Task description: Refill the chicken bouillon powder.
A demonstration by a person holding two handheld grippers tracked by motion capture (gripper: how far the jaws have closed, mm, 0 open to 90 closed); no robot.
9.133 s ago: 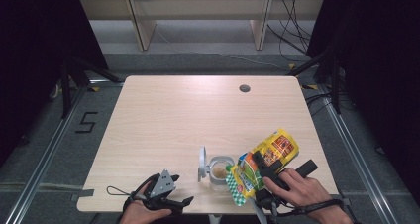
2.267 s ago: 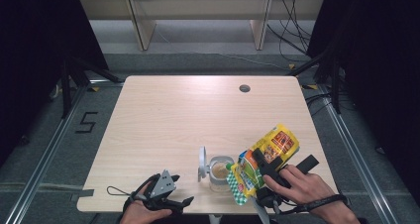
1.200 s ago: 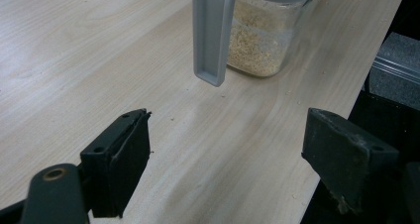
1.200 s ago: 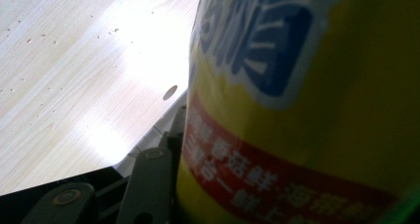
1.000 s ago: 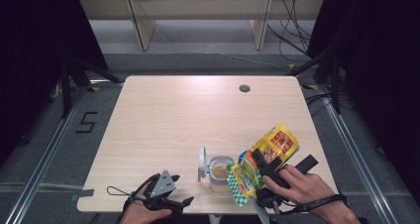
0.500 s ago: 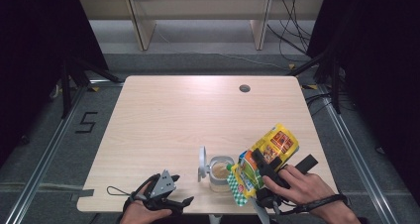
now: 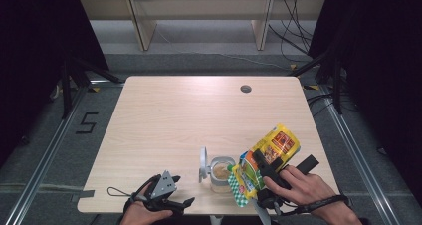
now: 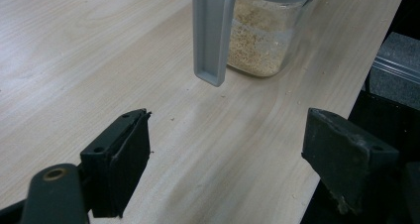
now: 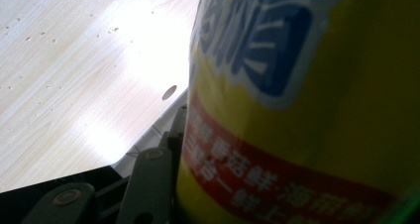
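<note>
Yellow snack pouch (image 7: 266, 158): clenched in your right gripper (image 7: 263, 166), tilted with its lower end over the clear jar (image 7: 220, 173).
Clear jar: on the worktop (image 7: 164, 120) near its front edge, holding pale grain, apparently part full; grey lid raised.
Left gripper (image 7: 166, 201): left of the jar, jaws spread wide, grasping nothing.
</note>
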